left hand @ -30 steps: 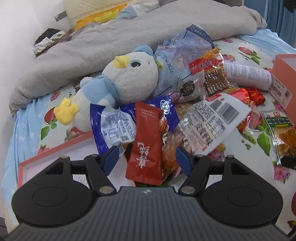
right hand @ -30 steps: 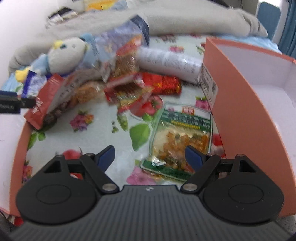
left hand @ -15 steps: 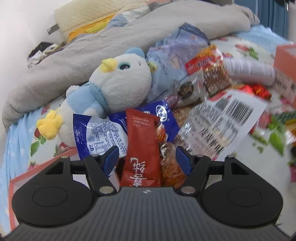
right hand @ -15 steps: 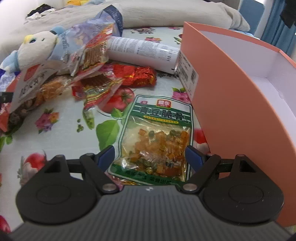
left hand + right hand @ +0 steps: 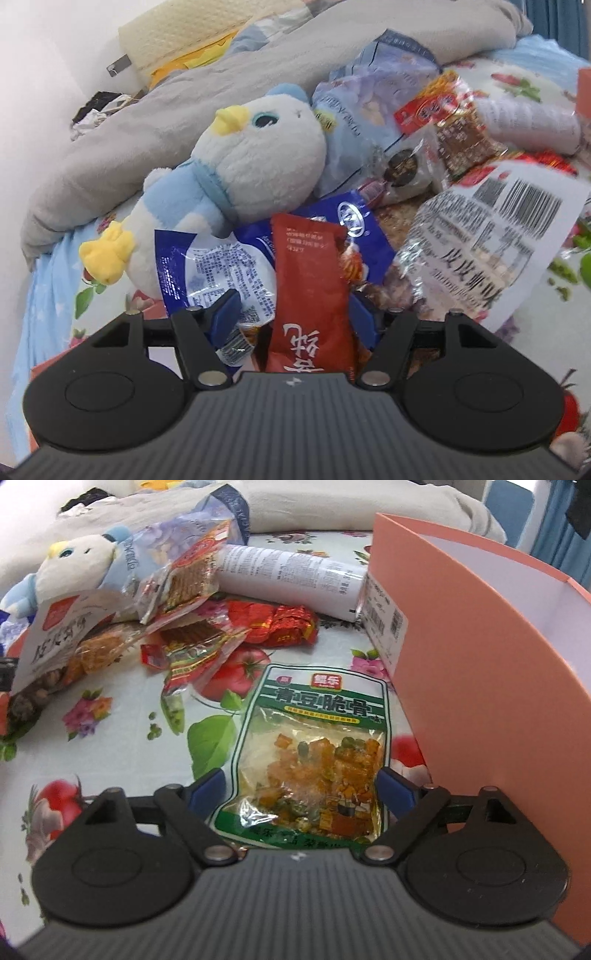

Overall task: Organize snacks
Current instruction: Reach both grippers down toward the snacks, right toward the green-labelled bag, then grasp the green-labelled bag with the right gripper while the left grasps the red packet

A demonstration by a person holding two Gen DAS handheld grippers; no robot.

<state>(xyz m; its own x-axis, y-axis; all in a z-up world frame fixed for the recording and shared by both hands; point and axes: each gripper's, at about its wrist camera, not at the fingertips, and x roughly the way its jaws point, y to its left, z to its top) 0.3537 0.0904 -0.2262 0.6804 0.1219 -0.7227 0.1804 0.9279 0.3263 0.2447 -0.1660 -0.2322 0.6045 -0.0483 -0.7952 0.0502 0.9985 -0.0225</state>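
Green snack pouch (image 5: 310, 753) between right jaws

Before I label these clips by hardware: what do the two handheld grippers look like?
Both look alike: the left gripper and right gripper have a ribbed dark-grey body, two round black discs, black linkage arms with silver pins and blue finger pads. No cables or sleeves show.

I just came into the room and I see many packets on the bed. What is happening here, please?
A person holding two grippers is sorting snacks on a bed. The left gripper, its jaws just closing, straddles a red packet in the pile beside a plush penguin. The right gripper, open wide, straddles a green packet lying next to the orange box. Neither packet looks gripped yet.
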